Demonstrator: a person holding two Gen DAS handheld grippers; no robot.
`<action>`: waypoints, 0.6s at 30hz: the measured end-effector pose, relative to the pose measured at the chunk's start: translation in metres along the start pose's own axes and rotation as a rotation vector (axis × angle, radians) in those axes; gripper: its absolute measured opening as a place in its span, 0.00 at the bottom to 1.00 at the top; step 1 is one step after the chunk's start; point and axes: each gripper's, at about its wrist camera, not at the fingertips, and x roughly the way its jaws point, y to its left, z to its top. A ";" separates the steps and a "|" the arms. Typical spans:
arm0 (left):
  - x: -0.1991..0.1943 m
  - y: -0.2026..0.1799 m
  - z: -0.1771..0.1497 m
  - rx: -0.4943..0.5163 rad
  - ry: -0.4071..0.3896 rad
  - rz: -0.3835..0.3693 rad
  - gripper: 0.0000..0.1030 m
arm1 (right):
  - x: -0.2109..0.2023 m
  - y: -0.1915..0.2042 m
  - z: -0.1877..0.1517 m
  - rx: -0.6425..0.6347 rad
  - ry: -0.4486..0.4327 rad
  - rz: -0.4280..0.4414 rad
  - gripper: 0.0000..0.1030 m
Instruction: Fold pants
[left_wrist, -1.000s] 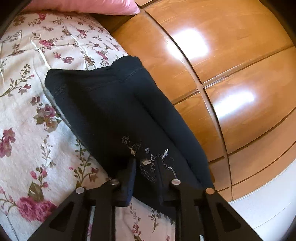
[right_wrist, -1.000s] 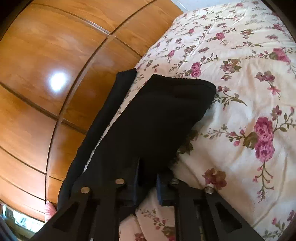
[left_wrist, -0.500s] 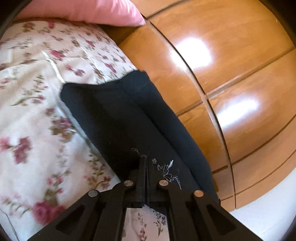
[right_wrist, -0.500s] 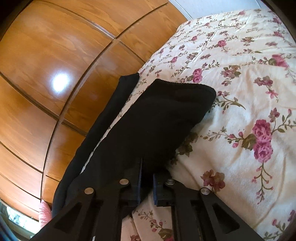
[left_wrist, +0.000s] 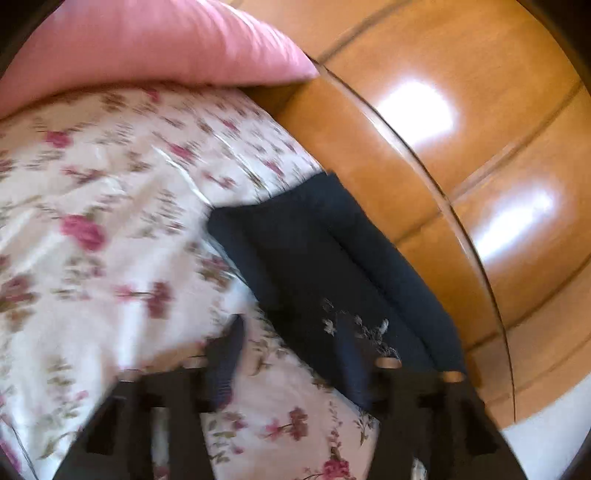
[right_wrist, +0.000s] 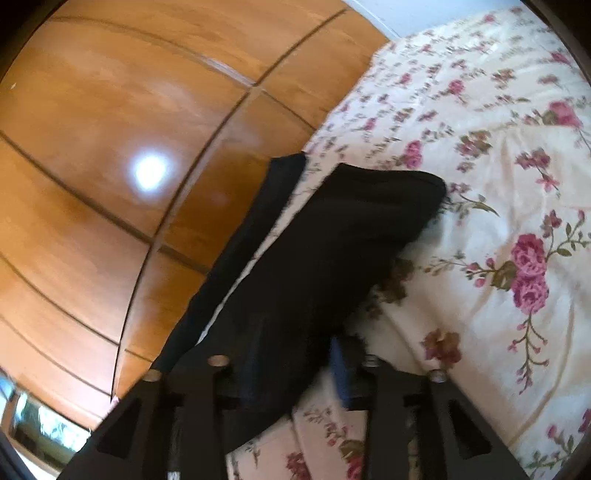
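Black pants (left_wrist: 317, 266) lie lengthwise along the floral bed's (left_wrist: 110, 221) edge. Both claws, left gripper (left_wrist: 291, 354) and right gripper (right_wrist: 291, 369), have just opened, gripping nothing, one at each end.

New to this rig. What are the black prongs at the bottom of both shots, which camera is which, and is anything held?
The prongs are two-finger grippers a person holds, one per hand, each with a fisheye camera looking along its fingers. One picture is from the left gripper, the other from the right gripper. Dark pants, partly folded, lie on a floral bedspread beside a wooden wardrobe, with a pink pillow beyond. Both grippers' jaws have just been opening; they stand apart, so nothing is gripped.
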 end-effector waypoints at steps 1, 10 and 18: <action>-0.004 0.005 0.000 -0.021 -0.018 -0.019 0.57 | 0.000 0.006 -0.002 -0.036 0.009 -0.009 0.54; 0.043 -0.011 0.022 0.013 0.038 -0.042 0.63 | 0.030 0.021 0.008 -0.086 0.091 -0.138 0.53; 0.053 0.003 0.017 -0.050 0.089 -0.107 0.07 | 0.032 -0.002 0.012 0.003 0.020 -0.130 0.08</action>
